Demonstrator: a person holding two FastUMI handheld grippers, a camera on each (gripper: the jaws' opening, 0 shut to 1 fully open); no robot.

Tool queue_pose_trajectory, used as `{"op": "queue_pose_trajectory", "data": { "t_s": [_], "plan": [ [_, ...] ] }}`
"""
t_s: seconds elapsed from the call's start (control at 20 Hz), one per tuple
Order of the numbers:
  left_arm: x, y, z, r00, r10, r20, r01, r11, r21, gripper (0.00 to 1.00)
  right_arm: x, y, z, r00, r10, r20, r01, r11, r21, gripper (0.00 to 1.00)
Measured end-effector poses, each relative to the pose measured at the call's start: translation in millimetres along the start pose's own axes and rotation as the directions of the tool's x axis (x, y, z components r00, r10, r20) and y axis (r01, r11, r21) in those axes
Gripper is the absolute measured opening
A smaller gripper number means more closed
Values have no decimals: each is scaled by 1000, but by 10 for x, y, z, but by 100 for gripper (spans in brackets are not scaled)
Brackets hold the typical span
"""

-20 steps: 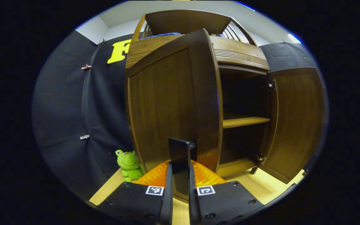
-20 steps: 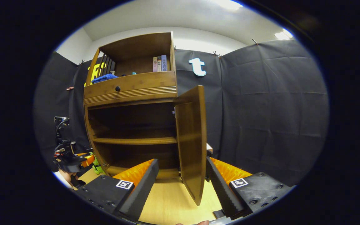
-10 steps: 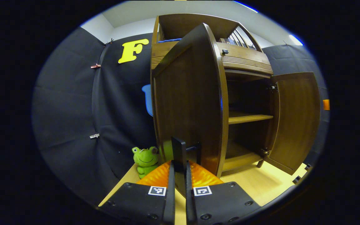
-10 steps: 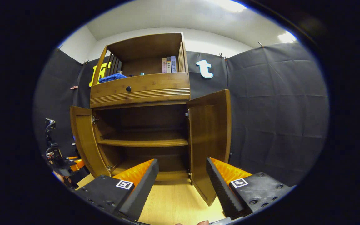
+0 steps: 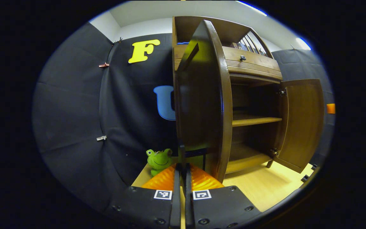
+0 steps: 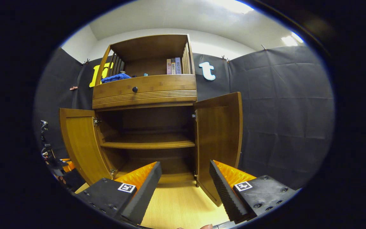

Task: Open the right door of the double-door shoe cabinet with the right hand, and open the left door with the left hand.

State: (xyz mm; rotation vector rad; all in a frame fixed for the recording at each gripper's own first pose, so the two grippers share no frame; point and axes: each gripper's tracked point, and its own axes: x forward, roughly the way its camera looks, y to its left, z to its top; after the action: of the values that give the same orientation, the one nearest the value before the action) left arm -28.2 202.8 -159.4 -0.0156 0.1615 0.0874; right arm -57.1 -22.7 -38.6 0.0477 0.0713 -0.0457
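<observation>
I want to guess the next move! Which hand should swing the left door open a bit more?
Probably the left. The left gripper has its fingers closed on the bottom edge of the left door. The right gripper is open, holds nothing, and sits back from the cabinet beside the right door.

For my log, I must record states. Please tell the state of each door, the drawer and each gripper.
Left door: swung wide open.
Right door: open.
Drawer: closed.
Left gripper: closed on the left door's handle.
Right gripper: open, holding nothing.
</observation>
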Motion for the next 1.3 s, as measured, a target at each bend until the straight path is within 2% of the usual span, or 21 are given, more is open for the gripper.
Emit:
{"op": "queue_pose_trajectory", "data": {
  "t_s": [0.05,0.15,0.2,0.35,0.6,0.65,0.7,0.9,1.05,1.1,1.25,1.3],
  "plan": [
    [-26,88,8,1000,6,5,-6,1000,-9,9,-19,20,6,1000,-5,2,5,1000,-2,100],
    [-63,174,44,1000,-7,14,8,999,-37,6,-45,83,-6,1000,-7,0,7,1000,-4,100],
    [-98,173,73,1000,-21,20,22,999,-45,5,-64,111,-25,1000,-5,-2,5,1000,-8,96],
    [-220,213,114,999,-28,37,29,999,-31,9,-95,202,-33,1000,6,-3,-6,1000,-14,97],
    [-427,190,189,997,-34,69,34,999,9,7,-120,212,-56,1000,12,-6,-12,1000,-16,97],
    [-460,188,207,996,-33,79,31,999,20,10,-124,211,-64,1000,17,-9,-17,1000,-13,97],
    [-503,167,231,996,-33,88,31,999,23,14,-118,203,-67,1000,20,-12,-20,1000,-11,97],
    [-709,165,312,993,34,111,-34,999,-1,62,-109,51,-76,999,49,-15,-49,999,-5,97],
    [-827,-8,381,991,51,120,-52,999,8,98,-64,-46,-73,997,72,-17,-72,997,8,97],
    [-857,-70,397,991,56,119,-57,998,7,98,-58,-74,-88,996,83,-23,-83,996,14,100],
    [-911,-342,471,991,57,117,-57,998,-3,97,-23,-209,-65,995,98,-23,-98,995,26,100],
    [-920,-443,512,991,53,122,-54,999,-2,97,-25,-247,-62,995,102,-22,-101,994,29,97]
  ]
}}
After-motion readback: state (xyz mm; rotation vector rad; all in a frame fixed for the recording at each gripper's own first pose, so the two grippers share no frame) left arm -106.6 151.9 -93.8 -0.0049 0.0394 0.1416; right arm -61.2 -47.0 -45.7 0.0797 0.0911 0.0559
